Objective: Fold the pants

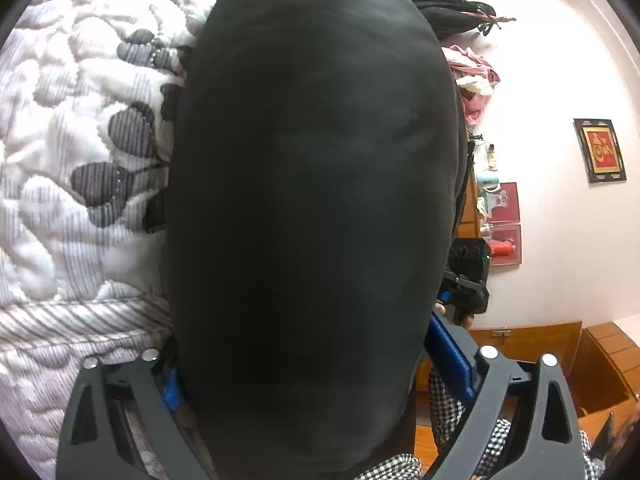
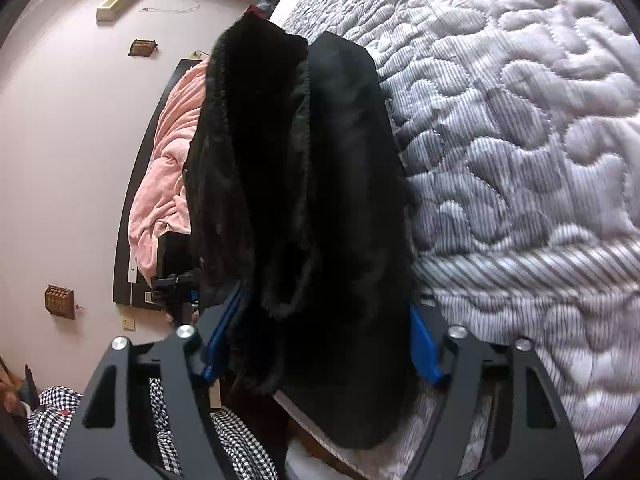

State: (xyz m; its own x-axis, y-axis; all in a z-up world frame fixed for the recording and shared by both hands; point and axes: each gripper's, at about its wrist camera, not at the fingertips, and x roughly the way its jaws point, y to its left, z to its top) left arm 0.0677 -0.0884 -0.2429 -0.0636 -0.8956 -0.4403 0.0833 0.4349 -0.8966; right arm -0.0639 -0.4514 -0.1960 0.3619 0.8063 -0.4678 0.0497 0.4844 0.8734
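The black pants [image 1: 312,200] fill the middle of the left wrist view, hanging smooth between the blue fingers [image 1: 452,352] of my left gripper [image 1: 312,368], which is shut on them. In the right wrist view the pants [image 2: 304,184] show a fuzzy black lining and bunch between the blue fingers [image 2: 424,344] of my right gripper [image 2: 320,344], also shut on them. Both grippers hold the pants lifted beside the quilted bed [image 2: 520,140]. The fingertips are hidden by the cloth.
A white and grey quilted bedspread [image 1: 80,140] lies under and beside the pants. A pink blanket [image 2: 168,168] lies against a dark headboard. The other gripper [image 1: 468,276] shows past the pants. Wooden furniture [image 1: 560,360] and clothes [image 1: 472,76] stand by the wall.
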